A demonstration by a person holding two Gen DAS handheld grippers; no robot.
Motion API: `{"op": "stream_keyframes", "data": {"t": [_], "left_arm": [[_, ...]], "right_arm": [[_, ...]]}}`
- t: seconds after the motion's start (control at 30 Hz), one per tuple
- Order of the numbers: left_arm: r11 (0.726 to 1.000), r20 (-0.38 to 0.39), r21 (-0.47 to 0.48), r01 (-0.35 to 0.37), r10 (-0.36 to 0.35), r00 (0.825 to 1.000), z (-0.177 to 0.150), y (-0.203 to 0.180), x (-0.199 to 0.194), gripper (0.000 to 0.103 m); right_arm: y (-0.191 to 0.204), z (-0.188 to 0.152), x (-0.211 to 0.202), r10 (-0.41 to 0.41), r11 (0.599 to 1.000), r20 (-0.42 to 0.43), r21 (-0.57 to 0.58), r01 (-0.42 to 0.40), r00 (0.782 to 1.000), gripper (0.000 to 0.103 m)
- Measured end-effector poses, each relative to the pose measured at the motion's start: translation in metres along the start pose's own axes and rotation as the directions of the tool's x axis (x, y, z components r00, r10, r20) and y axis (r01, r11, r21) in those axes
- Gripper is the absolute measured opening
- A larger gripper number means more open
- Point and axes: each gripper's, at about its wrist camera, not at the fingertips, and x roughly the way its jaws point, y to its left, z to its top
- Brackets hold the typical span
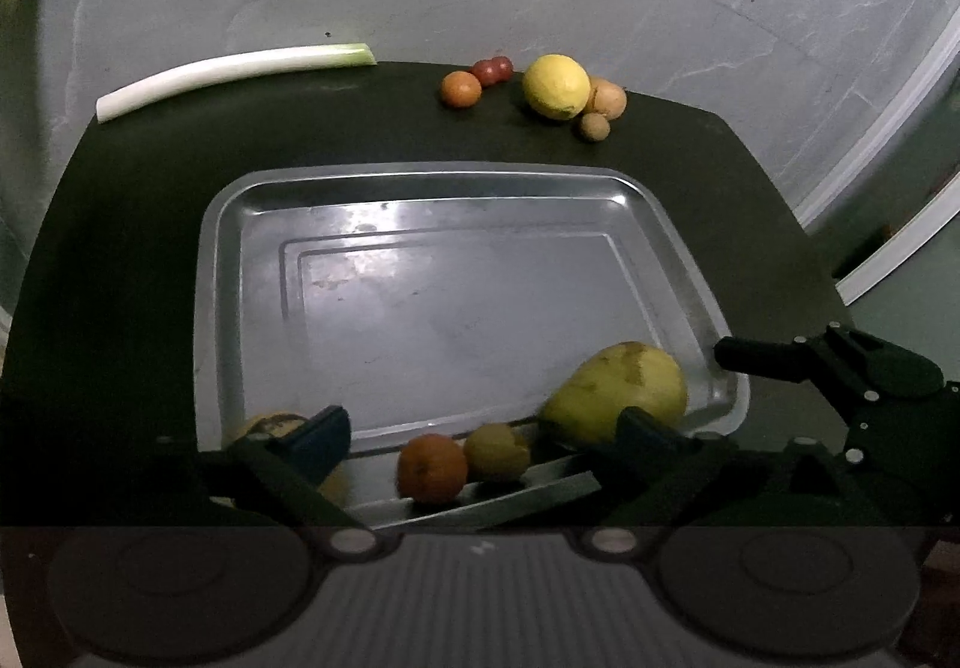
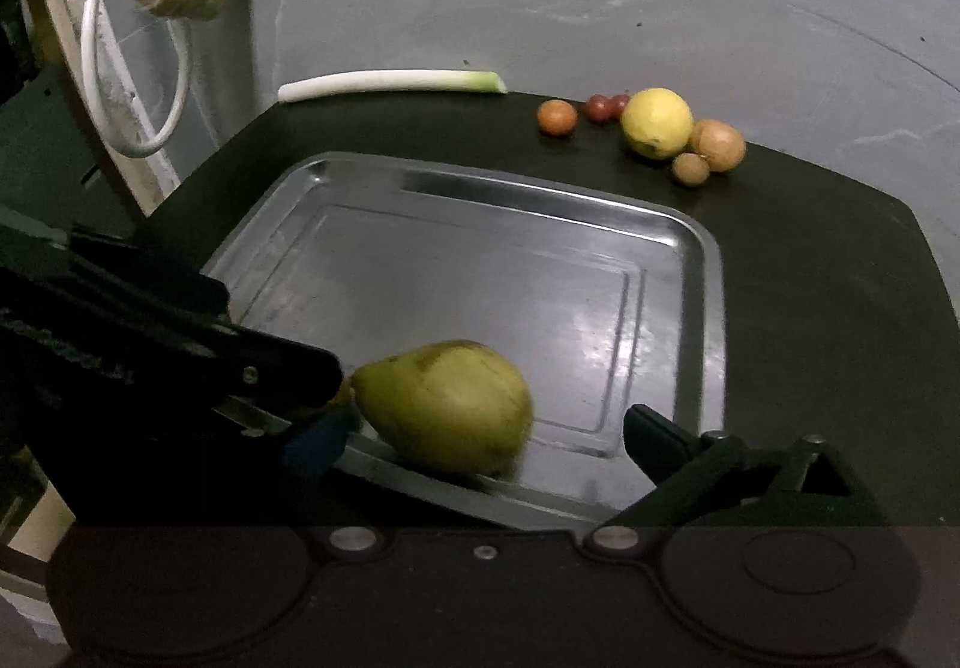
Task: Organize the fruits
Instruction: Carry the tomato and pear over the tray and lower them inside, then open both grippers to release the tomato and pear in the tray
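The right gripper (image 2: 480, 428) is standing spread wide, released, with the pear (image 2: 447, 407) lying blurred between its fingers on the near rim of the metal tray (image 2: 702, 272). The left gripper (image 1: 486, 428) is also gaping, gripping nothing; an orange (image 1: 432, 467) and a small yellow fruit (image 1: 497, 452) are sitting between its fingers at the tray's near edge. The left gripper's body is crowding the pear's left side. Far right on the dark table (image 2: 840, 278), a lemon (image 2: 657, 123), tangerine (image 2: 557, 117), cherry tomatoes (image 2: 606, 106) and two brown fruits (image 2: 711, 152) are clustering. A leek (image 2: 390, 83) is lying along the far edge.
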Motion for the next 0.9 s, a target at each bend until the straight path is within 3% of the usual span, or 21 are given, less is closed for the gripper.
{"op": "stream_keyframes", "data": {"t": [0.23,0.5,0.9], "left_arm": [[0.999,-0.020,0.047,0.009,-0.008,1.000,0.000,-0.003,-0.005,0.102],[0.985,-0.041,0.169,-0.018,0.026,0.999,-0.004,-0.012,-0.008,0.102],[0.972,-0.060,0.234,-0.007,0.022,0.998,0.005,-0.029,0.000,0.102]], "right_arm": [[-0.010,-0.003,-0.006,-0.047,0.999,-0.048,0.023,0.048,0.998,0.102],[-0.015,-0.007,-0.005,-0.055,0.997,-0.101,0.046,0.060,0.993,0.102],[-0.041,-0.006,-0.004,-0.103,0.990,-0.139,0.078,0.114,0.985,0.102]]}}
